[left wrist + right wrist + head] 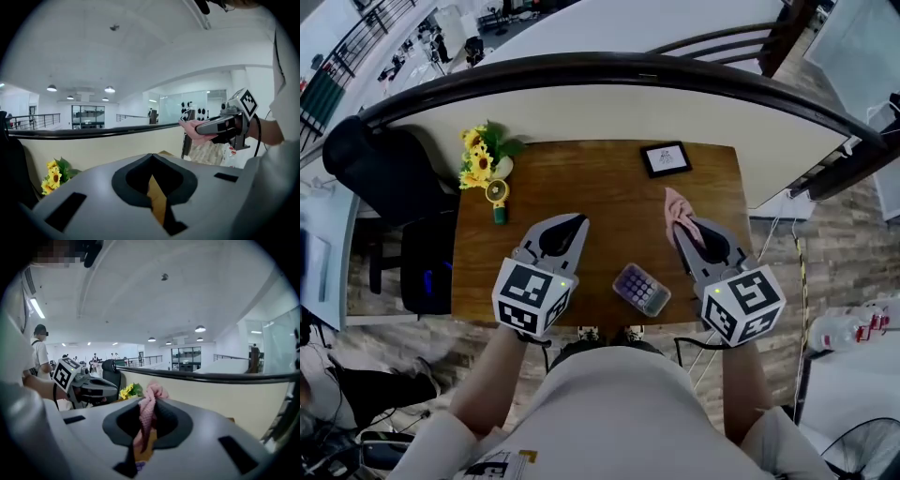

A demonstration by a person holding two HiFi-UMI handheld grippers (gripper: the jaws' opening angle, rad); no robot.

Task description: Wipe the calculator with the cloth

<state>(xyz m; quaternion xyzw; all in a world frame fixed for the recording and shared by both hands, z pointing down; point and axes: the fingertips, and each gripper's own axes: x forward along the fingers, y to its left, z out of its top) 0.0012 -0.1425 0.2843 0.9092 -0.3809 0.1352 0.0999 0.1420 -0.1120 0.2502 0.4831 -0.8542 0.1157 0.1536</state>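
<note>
Right claw clamps cloth; calculator apart, nearer person.

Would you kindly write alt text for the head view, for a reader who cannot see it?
Seen from above, the right hand-held gripper pinches a pink cloth over a small wooden table, with the calculator lying near the front edge between it and the shut, empty left hand-held gripper. Sunflowers stand at the back left corner.
</note>
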